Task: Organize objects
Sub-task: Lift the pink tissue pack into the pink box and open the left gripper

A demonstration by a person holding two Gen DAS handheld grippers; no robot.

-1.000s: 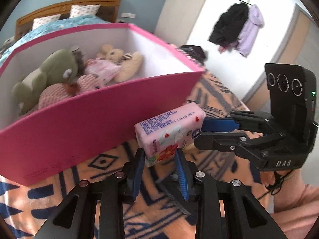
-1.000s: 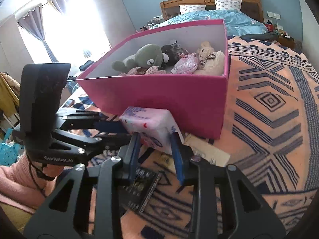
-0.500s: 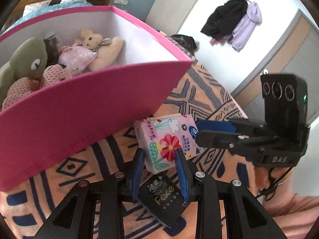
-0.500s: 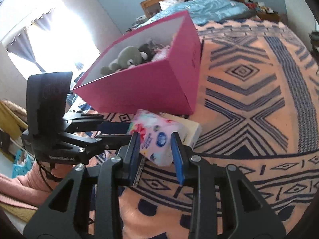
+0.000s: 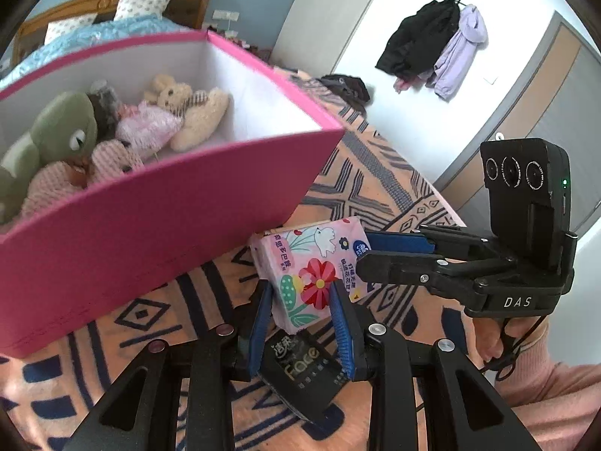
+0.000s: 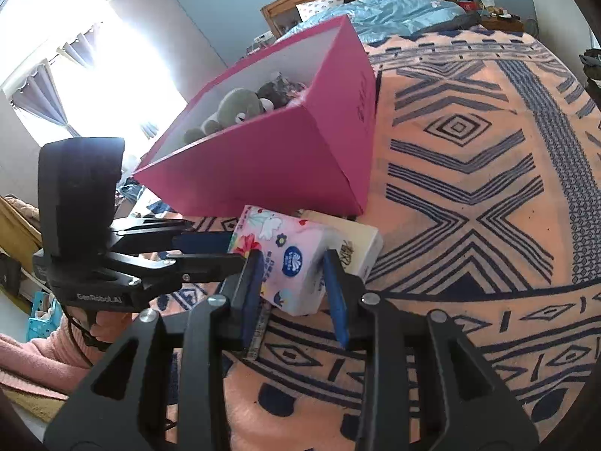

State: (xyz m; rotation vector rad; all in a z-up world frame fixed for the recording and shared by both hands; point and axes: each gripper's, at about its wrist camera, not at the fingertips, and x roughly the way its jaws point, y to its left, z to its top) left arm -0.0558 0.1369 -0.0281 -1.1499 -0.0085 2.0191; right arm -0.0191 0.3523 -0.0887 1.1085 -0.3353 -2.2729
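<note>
A pink flowered tissue pack (image 5: 313, 268) is held between both grippers, low over the patterned bedspread in front of the pink box (image 5: 150, 221). My left gripper (image 5: 300, 310) is shut on its near end. My right gripper (image 6: 291, 282) is shut on its other end; it also shows in the left wrist view (image 5: 362, 253). The pack shows in the right wrist view too (image 6: 285, 259). The box holds a green plush frog (image 5: 56, 143), a beige teddy bear (image 5: 191, 109) and other soft toys.
A black "Face" packet (image 5: 300, 370) lies on the bedspread under the left gripper. A cream box (image 6: 357, 244) lies beside the pink box. Orange and navy bedspread (image 6: 469, 188) stretches right. Coats (image 5: 432, 41) hang on the far wall.
Both grippers have carried the tissue pack down and a little away from the pink box's front wall, turning its flowered face upward. Both stay shut on it.
</note>
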